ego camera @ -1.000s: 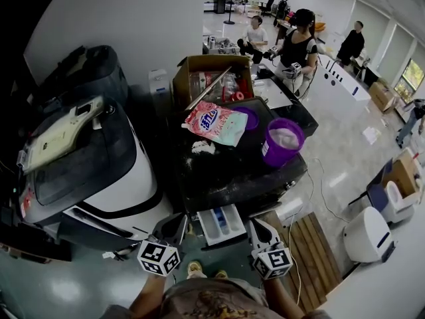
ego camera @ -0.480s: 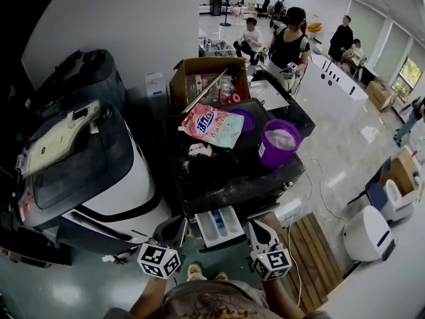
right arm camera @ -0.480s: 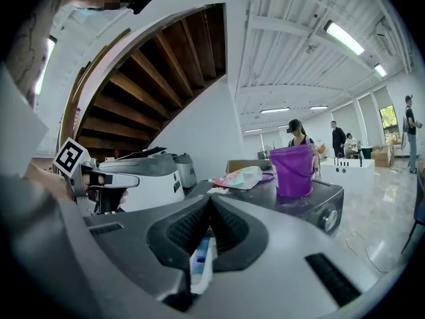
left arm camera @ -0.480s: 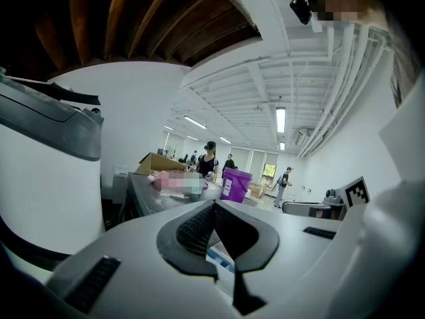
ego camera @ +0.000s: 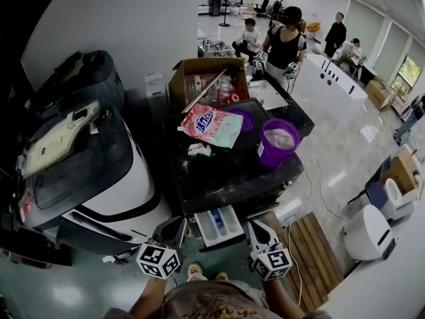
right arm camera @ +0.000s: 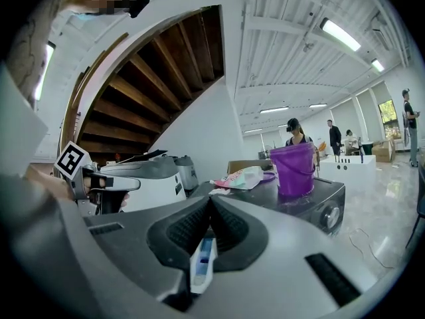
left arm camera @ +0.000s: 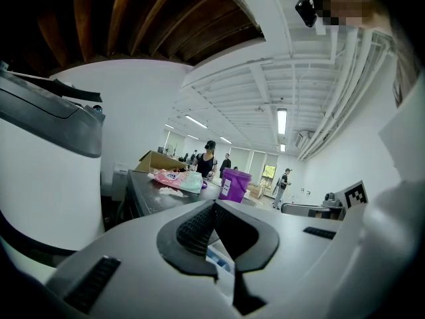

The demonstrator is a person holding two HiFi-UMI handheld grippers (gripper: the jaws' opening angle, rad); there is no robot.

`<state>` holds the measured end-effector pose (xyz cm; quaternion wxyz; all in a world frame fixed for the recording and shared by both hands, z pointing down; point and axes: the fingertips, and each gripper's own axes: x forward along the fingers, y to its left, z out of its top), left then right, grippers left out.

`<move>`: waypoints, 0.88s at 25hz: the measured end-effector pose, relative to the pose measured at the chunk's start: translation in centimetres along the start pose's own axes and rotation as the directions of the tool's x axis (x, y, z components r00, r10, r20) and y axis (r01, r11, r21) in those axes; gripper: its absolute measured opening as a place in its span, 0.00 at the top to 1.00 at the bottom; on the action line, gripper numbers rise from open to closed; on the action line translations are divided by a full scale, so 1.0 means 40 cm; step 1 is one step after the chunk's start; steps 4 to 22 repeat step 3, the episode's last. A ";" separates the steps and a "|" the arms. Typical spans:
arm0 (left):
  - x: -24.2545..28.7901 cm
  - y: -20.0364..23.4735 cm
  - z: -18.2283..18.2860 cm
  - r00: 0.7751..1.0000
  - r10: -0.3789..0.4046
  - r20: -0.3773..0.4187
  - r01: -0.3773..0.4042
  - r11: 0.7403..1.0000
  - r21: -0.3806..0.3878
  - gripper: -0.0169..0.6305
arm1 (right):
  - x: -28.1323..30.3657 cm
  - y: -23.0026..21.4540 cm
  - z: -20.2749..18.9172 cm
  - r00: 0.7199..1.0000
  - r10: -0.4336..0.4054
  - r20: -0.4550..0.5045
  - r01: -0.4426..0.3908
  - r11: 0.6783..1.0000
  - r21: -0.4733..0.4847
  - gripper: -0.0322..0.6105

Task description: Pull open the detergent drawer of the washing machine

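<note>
At the left, a white appliance (ego camera: 136, 178) stands close beside our left gripper (ego camera: 178, 224), whose jaws are pressed together on nothing. The detergent drawer (ego camera: 220, 224) sticks out open from the washing machine (ego camera: 226, 178), between both grippers. Neither gripper has moved since a second ago. Our right gripper (ego camera: 255, 226), also closed and empty, points nearly level, and a wooden pallet (ego camera: 311, 244) lies beside it.

In its own view, the right gripper's (right arm camera: 211, 205) jaws hide most of the white detergent drawer (right arm camera: 201, 261). Print on the pink detergent bag (ego camera: 214, 125) is too small to read.
</note>
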<state>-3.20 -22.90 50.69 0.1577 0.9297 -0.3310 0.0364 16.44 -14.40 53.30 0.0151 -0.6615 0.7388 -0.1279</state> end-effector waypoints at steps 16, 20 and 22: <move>-0.003 0.001 0.001 1.000 0.002 0.000 -0.002 1.000 -0.001 0.94 | 0.000 0.002 0.003 1.000 0.008 0.009 -0.008 1.000 0.006 0.95; -0.003 0.001 0.001 1.000 0.002 0.000 -0.002 1.000 -0.001 0.94 | 0.000 0.002 0.003 1.000 0.008 0.009 -0.008 1.000 0.006 0.95; -0.003 0.001 0.001 1.000 0.002 0.000 -0.002 1.000 -0.001 0.94 | 0.000 0.002 0.003 1.000 0.008 0.009 -0.008 1.000 0.006 0.95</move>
